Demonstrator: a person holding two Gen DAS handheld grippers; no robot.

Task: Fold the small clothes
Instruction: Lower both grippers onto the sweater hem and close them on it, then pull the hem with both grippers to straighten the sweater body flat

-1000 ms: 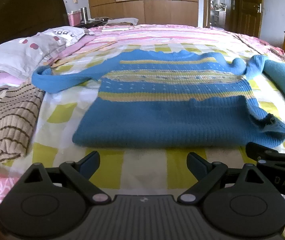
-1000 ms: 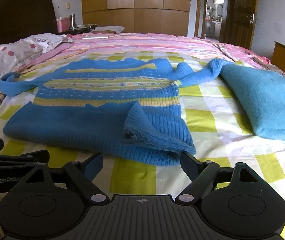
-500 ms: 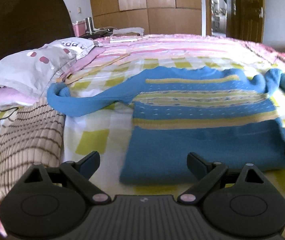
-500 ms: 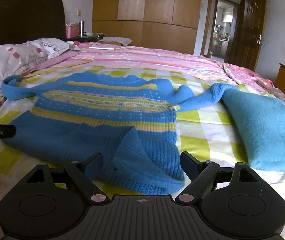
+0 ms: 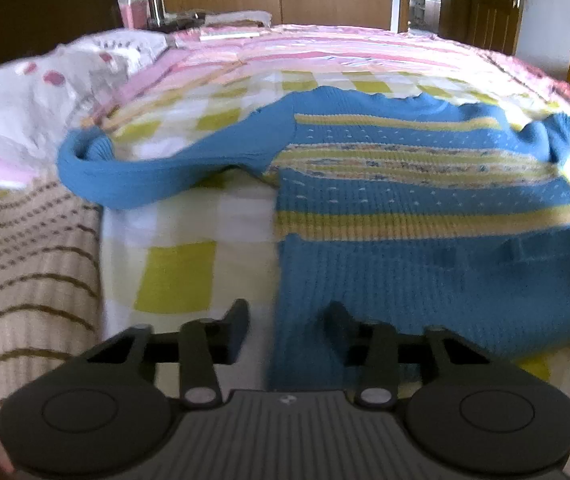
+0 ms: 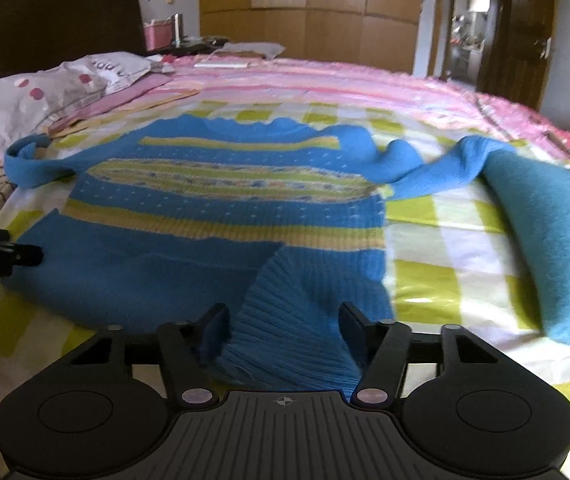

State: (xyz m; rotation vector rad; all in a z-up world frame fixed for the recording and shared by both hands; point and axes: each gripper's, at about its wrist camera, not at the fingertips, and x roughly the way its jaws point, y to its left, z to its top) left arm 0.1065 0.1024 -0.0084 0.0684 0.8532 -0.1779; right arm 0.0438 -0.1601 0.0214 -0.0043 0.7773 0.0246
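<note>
A blue knit sweater [image 5: 425, 216] with yellow stripes lies flat on the checked bed, its hem toward me and both sleeves spread out. My left gripper [image 5: 287, 322] is open, its jaws on either side of the hem's left corner. My right gripper [image 6: 283, 320] is open, its jaws either side of the hem's right corner, where a ribbed flap [image 6: 285, 320] is turned up. The sweater also shows in the right wrist view [image 6: 225, 208]. The left gripper [image 6: 1, 254] shows at the left edge of that view.
A folded teal garment [image 6: 553, 232] lies right of the sweater, under its right sleeve end. A beige striped knit [image 5: 25, 288] lies to the left. Pillows [image 5: 37, 100] lie at the far left by the dark headboard. A wardrobe and door stand behind the bed.
Both grippers have moved forward onto the sweater's hem, the left one also shifting left to the hem's left corner. The jaws have narrowed around the cloth.
</note>
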